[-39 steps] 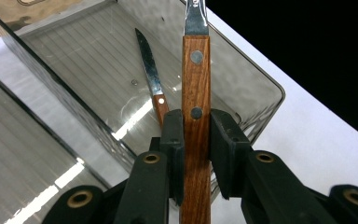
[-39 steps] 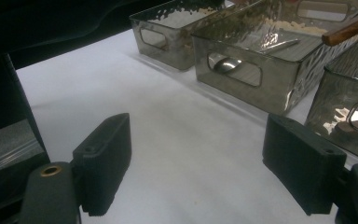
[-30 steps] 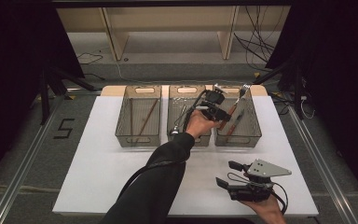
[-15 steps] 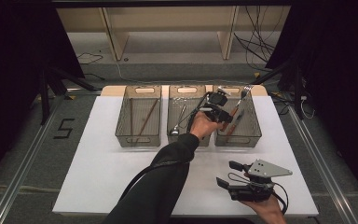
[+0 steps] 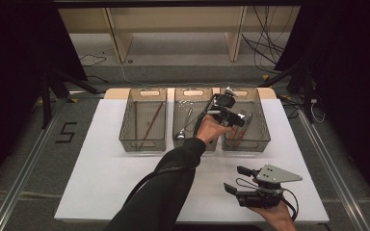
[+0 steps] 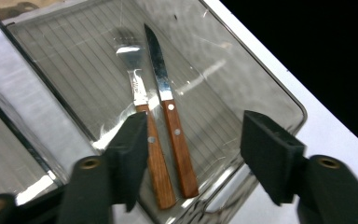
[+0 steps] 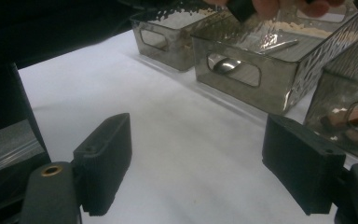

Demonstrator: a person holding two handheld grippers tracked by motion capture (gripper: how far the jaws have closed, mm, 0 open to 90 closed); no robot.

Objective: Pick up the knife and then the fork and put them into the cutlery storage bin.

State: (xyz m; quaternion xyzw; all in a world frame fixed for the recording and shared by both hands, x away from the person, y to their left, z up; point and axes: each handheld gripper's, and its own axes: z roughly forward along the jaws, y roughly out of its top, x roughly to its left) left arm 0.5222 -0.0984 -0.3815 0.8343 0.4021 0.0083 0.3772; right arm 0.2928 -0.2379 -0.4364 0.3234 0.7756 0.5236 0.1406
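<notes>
A white table (image 5: 101,178) stands on a grey floor, with pale shelving at twelve o'clock and three smoky plastic bins in a row. The left gripper (image 5: 229,113) hovers over the right bin (image 5: 262,126); its jaws have just been opening and stand spread with nothing between them. Below them in the bin, a wooden-handled knife (image 6: 170,112) lies just beside a fork (image 6: 142,116), blade pointing to eleven o'clock. The right gripper (image 5: 235,180), jaws apart and empty, rests at five o'clock on the table.
</notes>
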